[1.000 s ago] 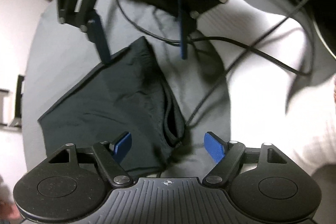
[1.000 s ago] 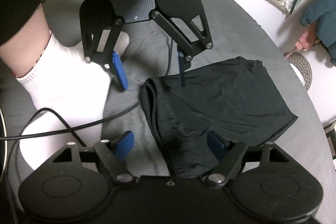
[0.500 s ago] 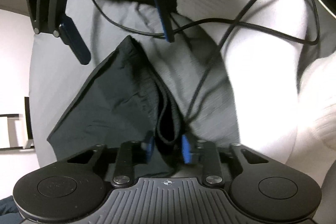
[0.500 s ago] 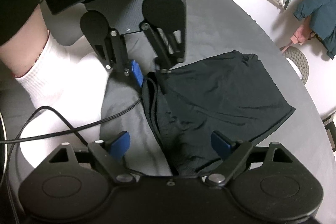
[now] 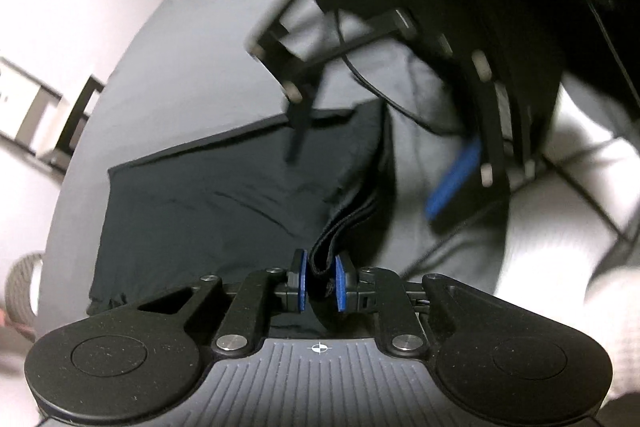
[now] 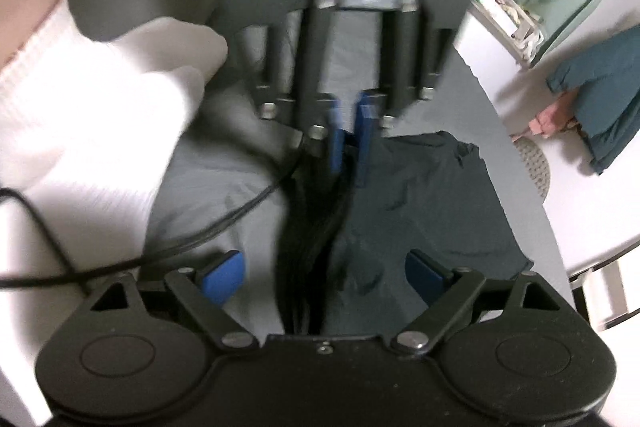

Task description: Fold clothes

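The large grey cloth-covered surface (image 5: 192,75) carries the flat black fabric shorts (image 5: 224,195). Half a second ago the left gripper (image 5: 319,281) was closing at their banded edge; now it is clamped on that band and lifting it, so a fold can begin. The right gripper (image 6: 324,273), spread wide, straddles the same edge.

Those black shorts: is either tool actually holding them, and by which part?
The left gripper pinches the black shorts at the thick banded edge. The right gripper is open, holding nothing.
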Available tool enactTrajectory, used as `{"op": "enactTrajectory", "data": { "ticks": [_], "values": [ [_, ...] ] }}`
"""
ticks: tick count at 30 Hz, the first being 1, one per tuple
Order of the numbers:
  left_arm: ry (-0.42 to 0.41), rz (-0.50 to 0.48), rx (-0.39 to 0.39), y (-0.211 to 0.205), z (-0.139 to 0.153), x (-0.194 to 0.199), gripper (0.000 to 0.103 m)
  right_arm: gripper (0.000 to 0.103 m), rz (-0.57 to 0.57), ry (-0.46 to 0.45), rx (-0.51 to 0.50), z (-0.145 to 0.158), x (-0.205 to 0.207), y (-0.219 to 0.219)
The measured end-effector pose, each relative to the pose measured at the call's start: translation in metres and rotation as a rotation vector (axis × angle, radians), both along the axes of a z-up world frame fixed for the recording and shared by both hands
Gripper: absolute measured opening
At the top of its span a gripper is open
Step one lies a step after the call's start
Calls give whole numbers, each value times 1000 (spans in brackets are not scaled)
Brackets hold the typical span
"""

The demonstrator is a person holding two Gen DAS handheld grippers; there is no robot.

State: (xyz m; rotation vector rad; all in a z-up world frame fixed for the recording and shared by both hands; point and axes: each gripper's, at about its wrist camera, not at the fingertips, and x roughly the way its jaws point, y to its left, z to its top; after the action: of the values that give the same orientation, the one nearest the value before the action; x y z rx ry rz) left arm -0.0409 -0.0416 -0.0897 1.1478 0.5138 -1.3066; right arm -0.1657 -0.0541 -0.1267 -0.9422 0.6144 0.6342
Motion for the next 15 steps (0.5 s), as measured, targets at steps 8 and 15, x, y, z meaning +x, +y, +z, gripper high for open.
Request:
{"op": "enactTrajectory", "data": {
  "ticks": [8,15],
  "values": [
    [69,100,-76,-1,6,19,15,65,-51,-190,-124,-28,1,18],
    [82,144,-104,10,9,25,15,56,-66,-241,-295,-34,2,-3]
  ]
}}
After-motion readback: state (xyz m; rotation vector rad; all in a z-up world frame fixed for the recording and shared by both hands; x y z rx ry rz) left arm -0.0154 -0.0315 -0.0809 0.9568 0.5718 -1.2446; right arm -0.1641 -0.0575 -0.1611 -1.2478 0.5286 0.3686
